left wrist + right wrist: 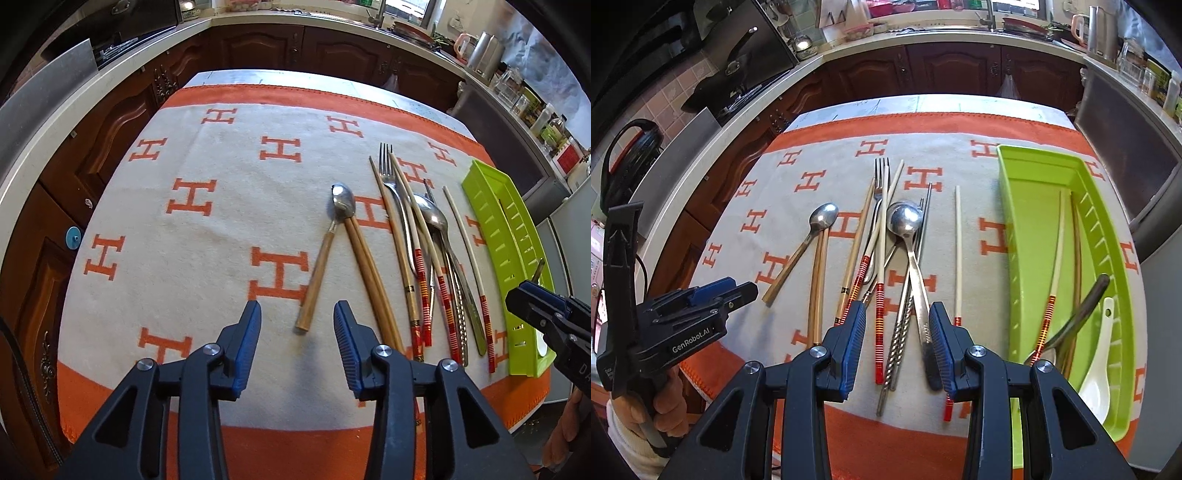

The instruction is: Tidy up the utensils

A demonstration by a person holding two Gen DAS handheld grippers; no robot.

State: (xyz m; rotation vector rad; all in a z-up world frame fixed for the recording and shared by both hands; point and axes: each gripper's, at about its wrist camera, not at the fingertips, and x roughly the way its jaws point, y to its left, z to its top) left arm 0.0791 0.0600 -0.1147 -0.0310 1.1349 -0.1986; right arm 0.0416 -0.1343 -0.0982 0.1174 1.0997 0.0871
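Hovering above the near end of the utensil pile (886, 266), the right tongs (897, 347) stand partly spread and pinch nothing; a steel spoon (910, 240) and twisted metal chopsticks (897, 343) lie directly between and below the pads, long axes running away from the camera. The green tray (1034, 177) (already holding chopsticks, a white spoon and a dark-handled utensil) lies just to the right, its long side parallel to the pile. The left tongs (297, 347), also spread and empty, sit nearer the wooden-handled spoon (321, 258). Open blanket on the bench (184, 240) gives free room leftward; the bench edge is close below.
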